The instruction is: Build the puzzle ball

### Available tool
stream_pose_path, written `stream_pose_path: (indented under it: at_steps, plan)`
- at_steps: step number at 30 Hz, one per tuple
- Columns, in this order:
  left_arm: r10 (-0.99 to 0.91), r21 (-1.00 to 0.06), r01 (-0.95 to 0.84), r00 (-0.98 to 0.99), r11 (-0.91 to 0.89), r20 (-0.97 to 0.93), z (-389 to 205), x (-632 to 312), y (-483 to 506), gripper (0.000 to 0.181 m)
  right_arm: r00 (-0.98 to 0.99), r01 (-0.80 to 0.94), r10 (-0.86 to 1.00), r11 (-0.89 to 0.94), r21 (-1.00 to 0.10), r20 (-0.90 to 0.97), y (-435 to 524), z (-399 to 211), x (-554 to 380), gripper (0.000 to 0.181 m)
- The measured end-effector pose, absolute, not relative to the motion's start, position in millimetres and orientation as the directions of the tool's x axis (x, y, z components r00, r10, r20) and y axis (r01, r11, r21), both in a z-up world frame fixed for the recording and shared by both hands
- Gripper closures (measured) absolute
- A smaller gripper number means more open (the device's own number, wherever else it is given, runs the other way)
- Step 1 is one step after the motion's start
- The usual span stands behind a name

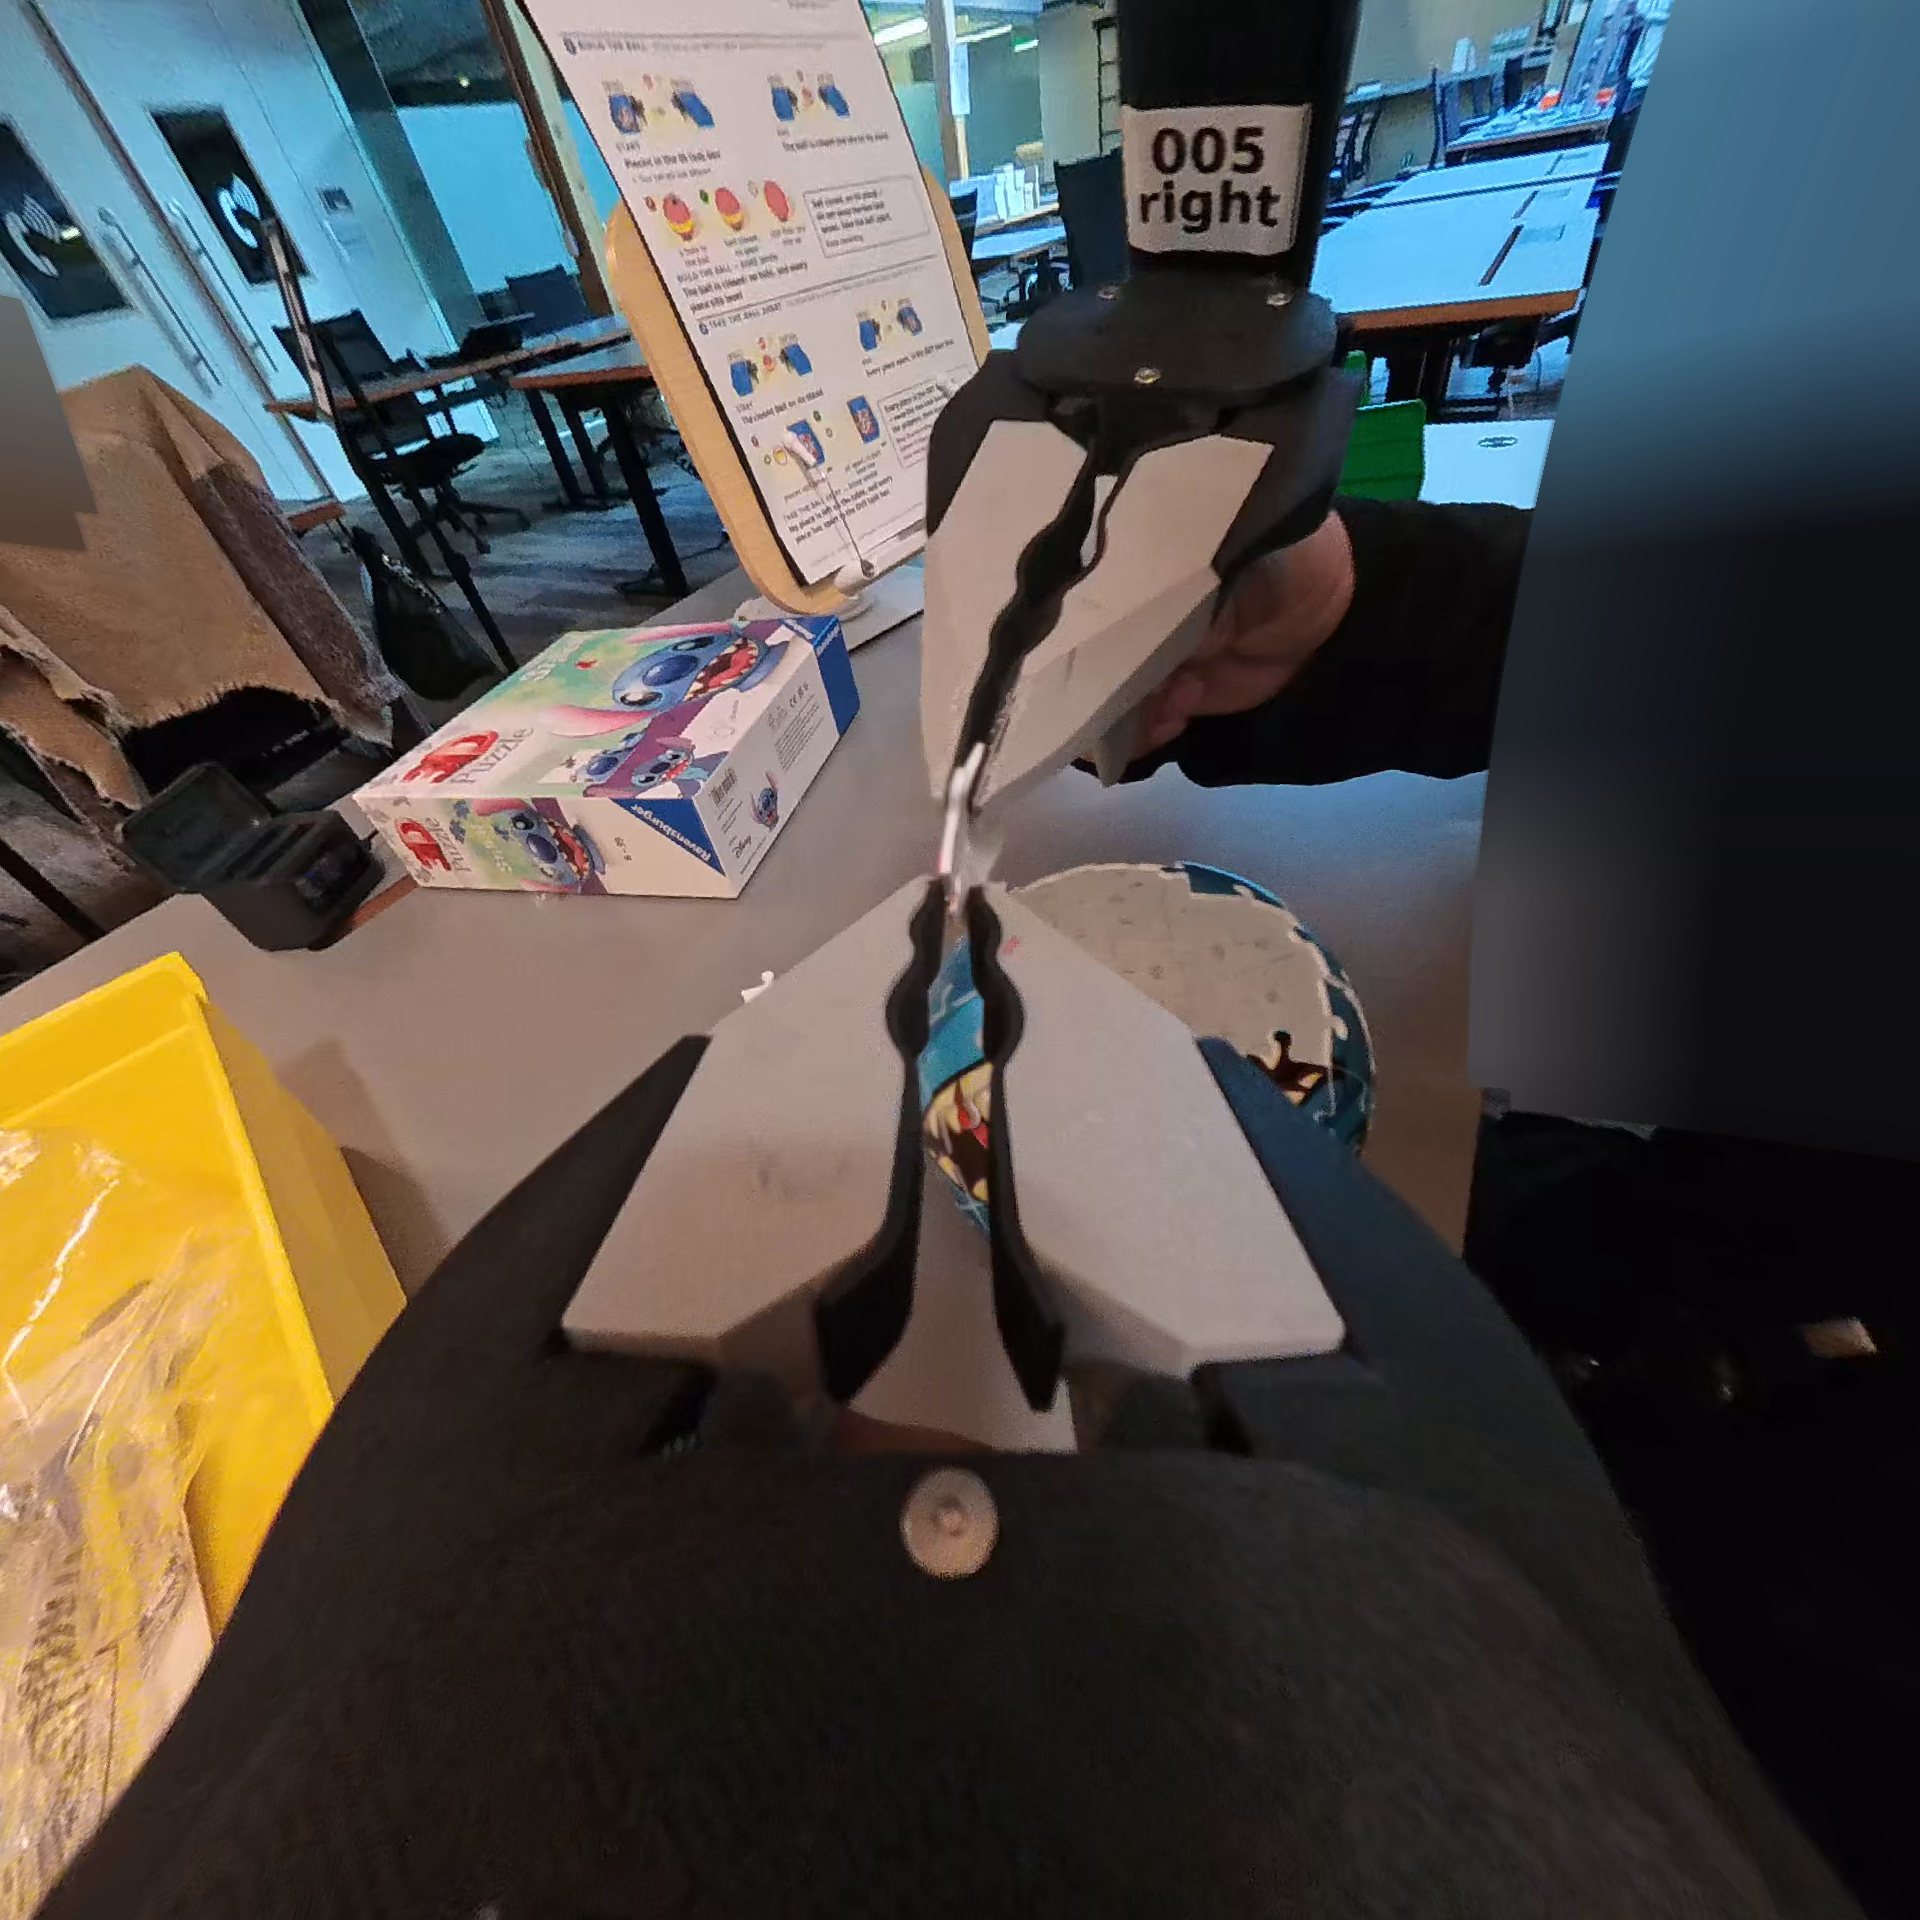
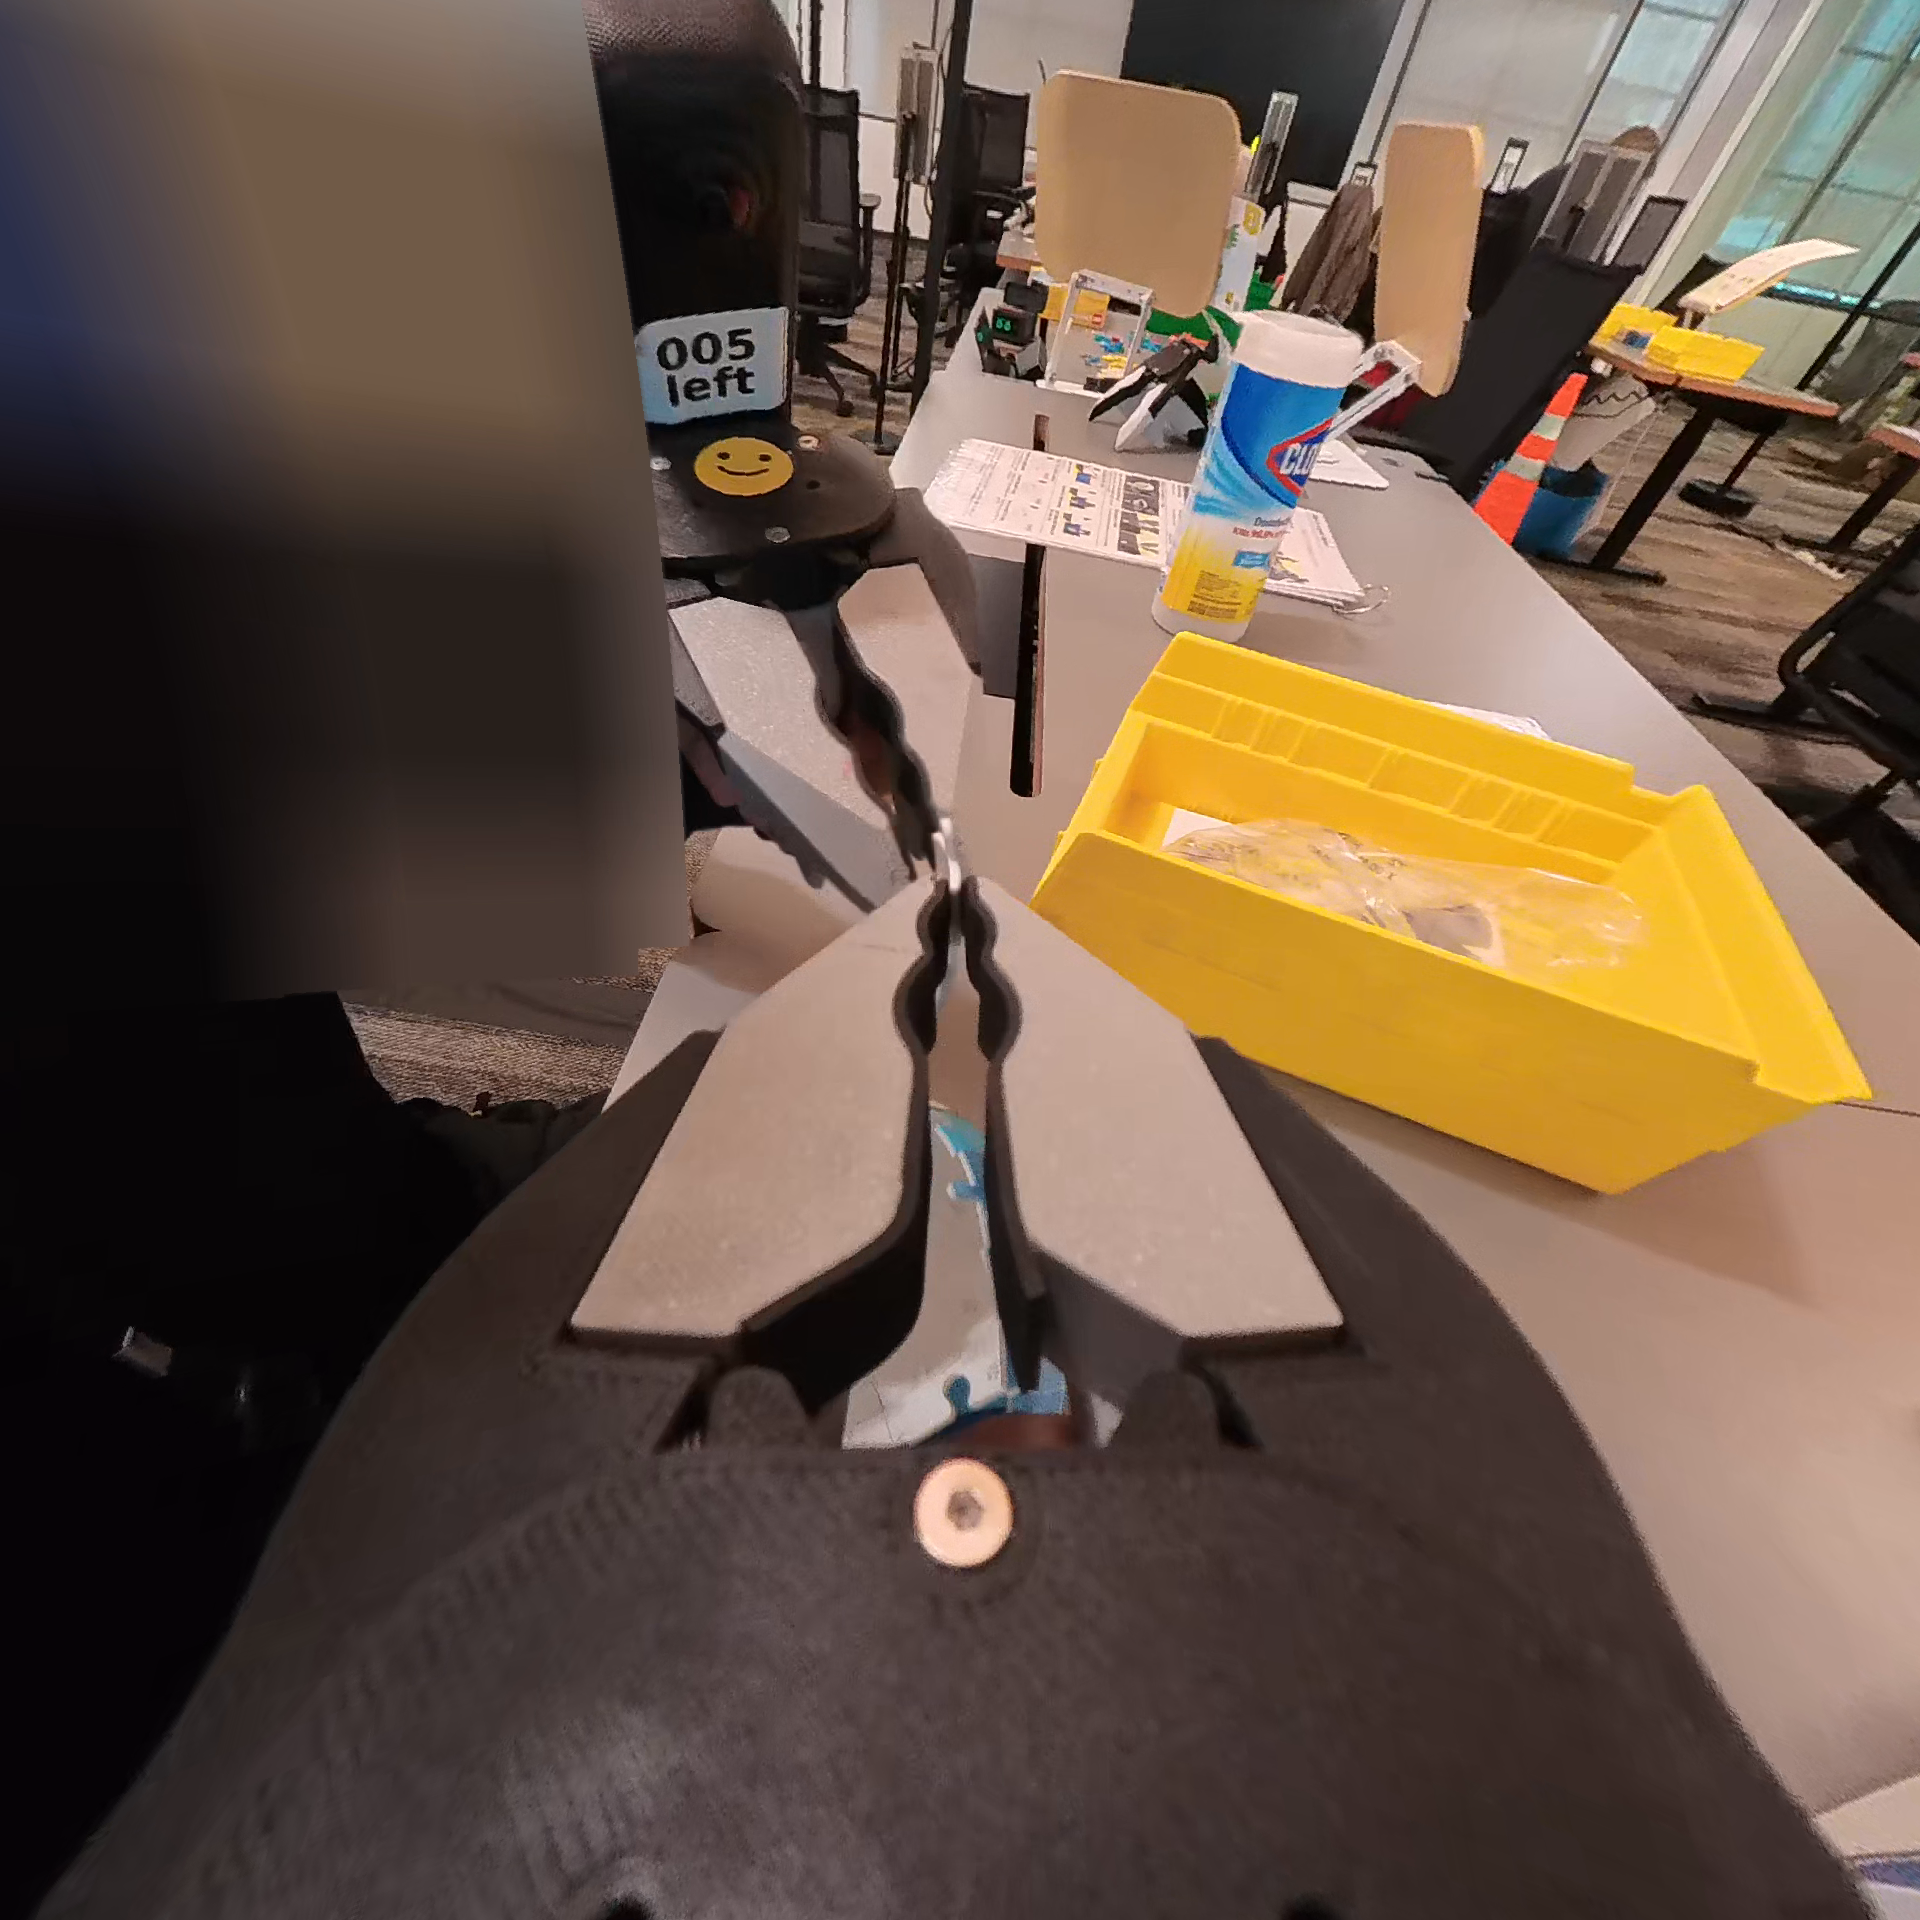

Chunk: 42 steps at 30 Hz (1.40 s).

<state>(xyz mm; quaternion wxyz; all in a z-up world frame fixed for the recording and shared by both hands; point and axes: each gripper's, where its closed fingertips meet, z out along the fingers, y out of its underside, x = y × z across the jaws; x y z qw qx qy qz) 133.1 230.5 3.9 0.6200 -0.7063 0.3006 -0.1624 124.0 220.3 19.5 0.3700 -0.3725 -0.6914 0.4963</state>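
A small white puzzle piece [image 1: 957, 831] is pinched edge-on between the tips of both grippers, held above the grey table [image 1: 582, 1018]. My left gripper [image 1: 951, 902] is shut on its near end. My right gripper [image 1: 974, 781] comes down from above and is shut on its far end. The partly built puzzle ball [image 1: 1195, 977], blue outside and white inside, with an open top, sits on the table just behind and right of my left fingers. In the right wrist view the piece [image 2: 951, 864] sits between my right gripper [image 2: 951, 920] and left gripper [image 2: 923, 840]. The ball [image 2: 961, 1174] shows through the finger gap.
A yellow bin [image 1: 125, 1049] holding plastic bags of pieces sits left of the left gripper; it also shows in the right wrist view [image 2: 1403, 1049]. The puzzle box [image 1: 623, 769], a black case [image 1: 249, 852] and an instruction sheet on a wooden stand [image 1: 790, 312] stand farther back. A wipes canister [image 2: 1242, 468] stands beyond the bin. My two grippers' fingertips are within a few centimetres of each other.
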Motion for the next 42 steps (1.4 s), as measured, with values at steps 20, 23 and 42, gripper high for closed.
stream_pose_path:
  at_steps: [20, 23, 42]
  plan:
    - [-0.536, -0.961, -0.266, 0.803, 0.07, -0.261, -19.3, 90.0, 198.5, 0.149, -0.23, -0.074, -0.005, 0.997, -0.012, 0.973, 195.3, -28.2, 162.6, 0.181]
    - [-0.534, -0.968, -0.244, 0.811, 0.064, -0.24, -20.4, 83.6, 198.5, 0.149, -0.263, -0.082, -0.024, 0.997, 0.003, 0.965, 204.5, -30.5, 158.8, 0.181]
    - [-0.666, -0.976, -0.217, 0.732, -0.026, -0.145, -51.3, 109.7, 203.0, 0.15, -0.407, -0.268, 0.007, 0.955, -0.127, 0.913, 213.7, -35.3, 146.4, 0.181]
